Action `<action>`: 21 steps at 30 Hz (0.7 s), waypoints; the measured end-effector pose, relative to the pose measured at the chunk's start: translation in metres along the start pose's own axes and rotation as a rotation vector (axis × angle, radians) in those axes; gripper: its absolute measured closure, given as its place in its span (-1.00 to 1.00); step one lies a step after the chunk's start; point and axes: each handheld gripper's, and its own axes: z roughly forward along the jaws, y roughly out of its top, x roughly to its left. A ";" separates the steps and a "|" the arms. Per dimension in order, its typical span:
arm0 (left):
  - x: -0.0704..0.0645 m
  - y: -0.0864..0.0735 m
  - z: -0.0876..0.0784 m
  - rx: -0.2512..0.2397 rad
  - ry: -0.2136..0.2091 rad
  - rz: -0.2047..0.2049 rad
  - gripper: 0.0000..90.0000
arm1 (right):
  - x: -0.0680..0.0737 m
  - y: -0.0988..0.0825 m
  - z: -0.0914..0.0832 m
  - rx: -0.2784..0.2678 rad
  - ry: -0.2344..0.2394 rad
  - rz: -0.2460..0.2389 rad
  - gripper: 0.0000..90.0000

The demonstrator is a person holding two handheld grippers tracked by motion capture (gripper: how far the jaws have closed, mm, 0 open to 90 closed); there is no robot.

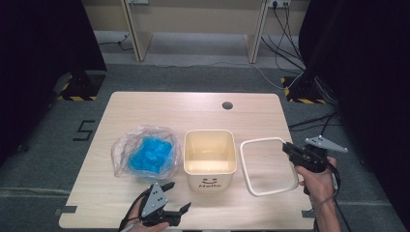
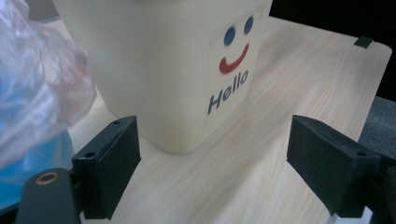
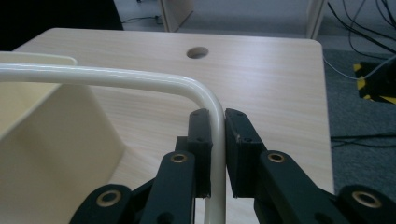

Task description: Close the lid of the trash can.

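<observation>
A cream square bin point(image 1: 210, 157) with a smiley and "Hello" on its front stands open at the table's middle. To its right is a cream square ring frame point(image 1: 268, 166). My right gripper point(image 1: 287, 146) is shut on the ring's far right corner point(image 3: 212, 105), which looks raised off the table beside the bin point(image 3: 46, 135). A clear plastic bag point(image 1: 145, 153) with blue material inside lies left of the bin. My left gripper point(image 1: 178, 196) is open near the front edge. Its jaws point(image 2: 215, 140) face the bin's front corner point(image 2: 177, 70), with the bag point(image 2: 37, 93) at the left.
The wooden table point(image 1: 193, 111) has a round cable hole point(image 1: 227, 105) at the back. Black stands and cables stand on the floor at both far sides. Bare tabletop lies behind the bin and along the front edge.
</observation>
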 end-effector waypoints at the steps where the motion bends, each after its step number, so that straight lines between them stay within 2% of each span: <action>1: 0.000 0.002 -0.001 -0.007 0.000 0.000 -0.64 | 0.003 0.004 0.001 -0.004 0.010 -0.002 0.81; 4: 0.003 0.006 -0.001 -0.019 0.008 -0.006 -0.64 | 0.013 0.017 0.004 -0.015 0.032 -0.015 0.81; 9: 0.005 0.011 -0.002 -0.037 0.025 -0.024 -0.66 | 0.031 0.030 0.019 -0.004 0.069 -0.038 0.81; 21: -0.005 0.029 0.001 -0.087 0.022 0.006 -0.66 | 0.070 0.053 0.045 0.024 0.132 -0.081 0.81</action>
